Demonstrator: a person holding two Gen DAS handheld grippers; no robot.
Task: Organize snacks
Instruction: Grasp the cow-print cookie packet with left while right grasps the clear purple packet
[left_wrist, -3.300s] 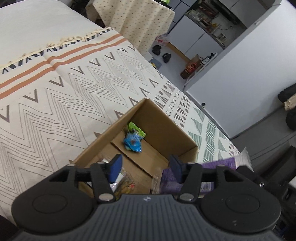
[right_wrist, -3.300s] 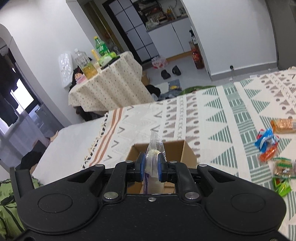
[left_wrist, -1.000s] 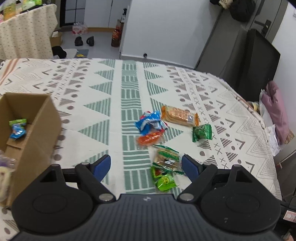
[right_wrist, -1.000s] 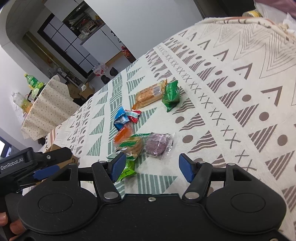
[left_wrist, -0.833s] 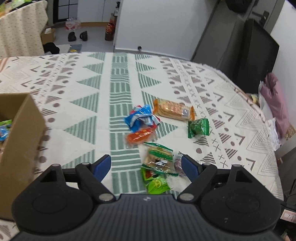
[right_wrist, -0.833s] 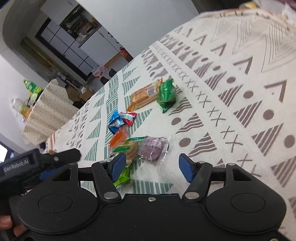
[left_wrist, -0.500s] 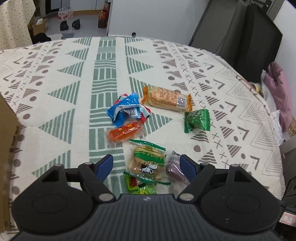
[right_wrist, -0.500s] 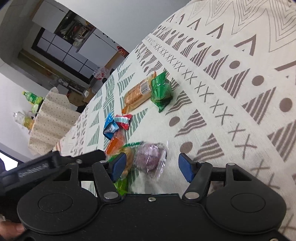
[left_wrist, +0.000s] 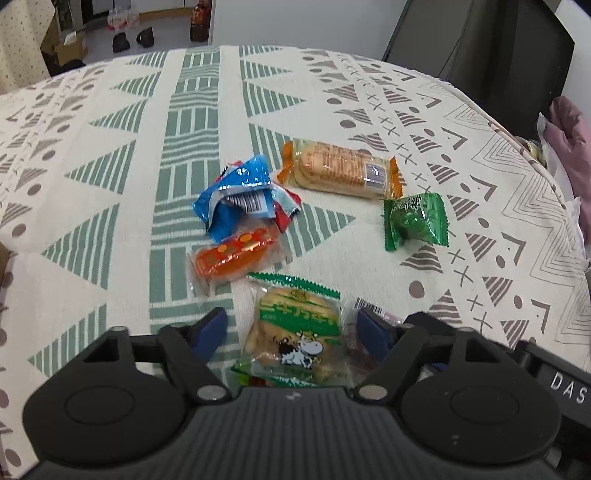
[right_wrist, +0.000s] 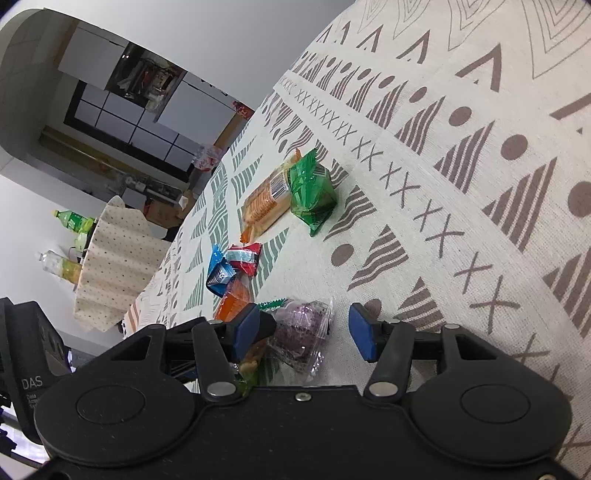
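Several snack packets lie on the patterned bedspread (left_wrist: 110, 155). My left gripper (left_wrist: 291, 330) is open, low over a green-and-clear cow biscuit packet (left_wrist: 295, 332) that sits between its fingers. Beyond it lie an orange packet (left_wrist: 232, 258), a blue wrapper (left_wrist: 236, 195), a long orange cracker pack (left_wrist: 340, 170) and a green packet (left_wrist: 415, 219). My right gripper (right_wrist: 306, 328) is open around a clear packet with a purple snack (right_wrist: 299, 332). The green packet (right_wrist: 310, 188) and cracker pack (right_wrist: 266, 203) lie farther off. The cardboard box is out of view.
The bed's far edge drops to a floor with shoes (left_wrist: 129, 38) and a bottle (left_wrist: 199, 22). A dark screen (left_wrist: 498, 62) and a pink cloth (left_wrist: 569, 147) are at the right. A draped table with bottles (right_wrist: 110, 251) stands beyond the bed.
Both grippers left the box, the right one without its clear packet, swung to the snack pile and came down close. The cow biscuit packet and the purple snack now sit between their open fingers.
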